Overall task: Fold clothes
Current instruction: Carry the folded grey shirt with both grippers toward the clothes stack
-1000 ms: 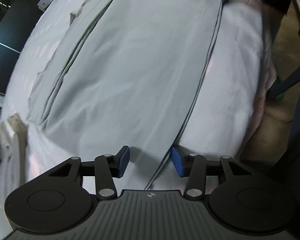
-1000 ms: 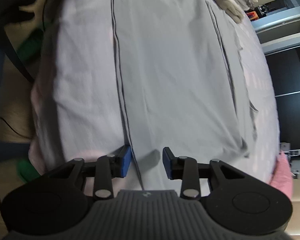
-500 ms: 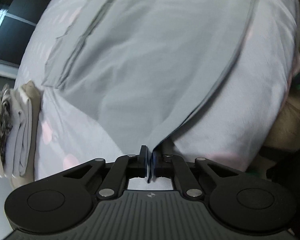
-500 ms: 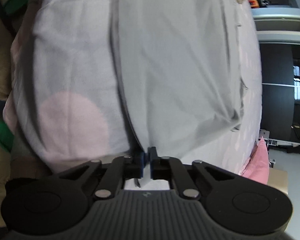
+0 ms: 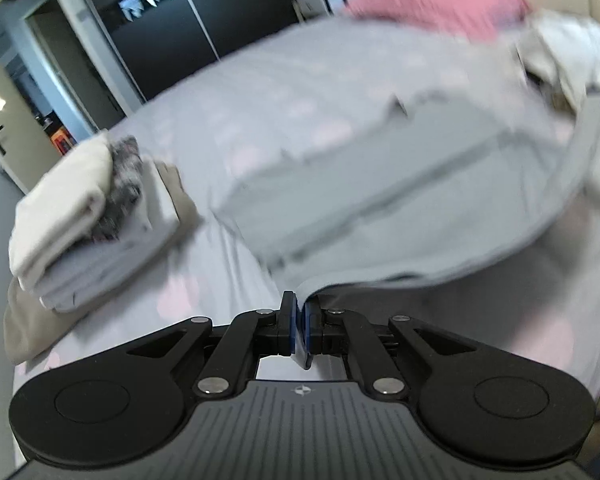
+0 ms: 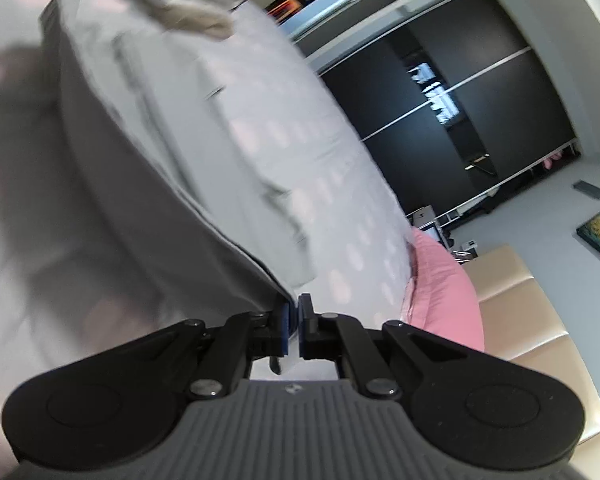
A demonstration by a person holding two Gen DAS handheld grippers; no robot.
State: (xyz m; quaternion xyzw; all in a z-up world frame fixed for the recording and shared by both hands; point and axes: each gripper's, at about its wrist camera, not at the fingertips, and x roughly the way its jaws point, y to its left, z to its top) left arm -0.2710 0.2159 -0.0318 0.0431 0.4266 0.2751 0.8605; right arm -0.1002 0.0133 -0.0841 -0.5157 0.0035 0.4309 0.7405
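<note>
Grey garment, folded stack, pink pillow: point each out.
grey garment (image 5: 400, 200), left wrist view, middle of the lifted cloth.
folded stack (image 5: 84, 216), left wrist view, top cream layer.
pink pillow (image 6: 444, 292), right wrist view, its middle.

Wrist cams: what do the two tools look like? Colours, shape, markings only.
Both look identical. The left tool and right tool each have two black fingers faced with blue pads, driven by black linkage bars with silver pivot screws. Two round black discs flank a ribbed dark grey body that carries a small round emblem at its centre. No cables, sleeves or hands show in either view.
</note>
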